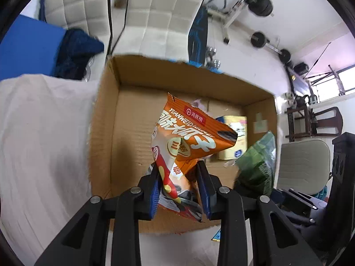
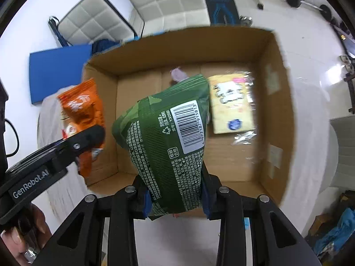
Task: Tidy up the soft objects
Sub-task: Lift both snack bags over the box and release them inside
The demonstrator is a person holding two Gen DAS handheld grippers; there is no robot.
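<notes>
My left gripper (image 1: 178, 177) is shut on an orange snack bag (image 1: 188, 133) and holds it above the open cardboard box (image 1: 104, 133). My right gripper (image 2: 176, 184) is shut on a green snack bag (image 2: 168, 133), barcode side up, above the same box (image 2: 277, 110). The green bag also shows at the right in the left wrist view (image 1: 257, 164). The orange bag (image 2: 82, 110) and the left gripper (image 2: 88, 141) show at the left in the right wrist view. A yellow packet (image 2: 233, 106) and a small pink thing (image 2: 177, 73) lie on the box floor.
The box stands on a white cloth-covered surface (image 1: 44, 144). A blue mat (image 2: 57, 71) and a dark blue cloth (image 1: 77, 51) lie behind it. White padded cushions (image 2: 168, 2), a weight bench with barbells (image 1: 261, 4) and chairs (image 1: 304, 164) stand around.
</notes>
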